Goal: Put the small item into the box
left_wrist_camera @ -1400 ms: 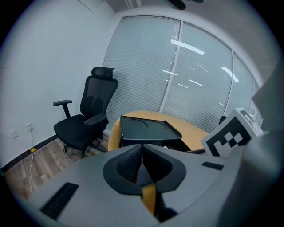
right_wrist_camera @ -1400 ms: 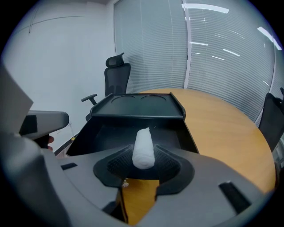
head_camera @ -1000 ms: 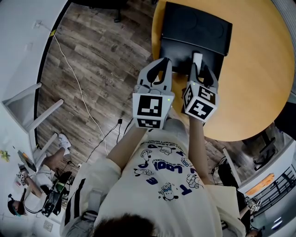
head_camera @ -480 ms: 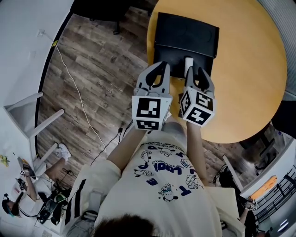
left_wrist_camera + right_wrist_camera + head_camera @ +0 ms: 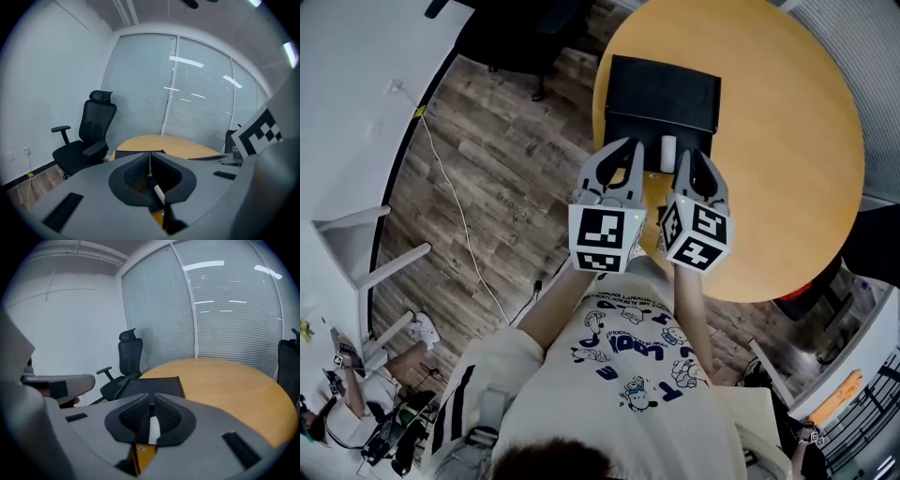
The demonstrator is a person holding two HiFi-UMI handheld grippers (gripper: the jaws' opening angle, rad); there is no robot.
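From the head view I see both claws side by side over the near edge of the round table [image 5: 787,169], just in front of the box [image 5: 661,94]. The box is black and shallow and sits on the table's left part.

The left claw [image 5: 630,150] is pressed together. In the left gripper view its tips [image 5: 150,157] meet along a thin line with nothing pinched between them.

The right claw [image 5: 689,157] has just been closing and is now almost together. In the right gripper view only a narrow dark slit is left at the tips [image 5: 151,399]. I do not see it pinching anything.

The item [image 5: 667,153] is a small white cylinder. It lies on the near part of the box, lengthwise away from me, and from above it shows in the gap between the two claws, touching neither. Each gripper view shows it under the jaws, through the opening behind the tips: a white strip below the right claw [image 5: 153,427] and a slanted one below the left [image 5: 159,192]. I cannot tell whether it lies inside a recess or on a flat panel.

The marker cubes [image 5: 605,230] sit nearest me. Beyond the table, an office chair [image 5: 91,136] stands on the wood floor [image 5: 497,141], and a cable [image 5: 450,178] trails across the boards.
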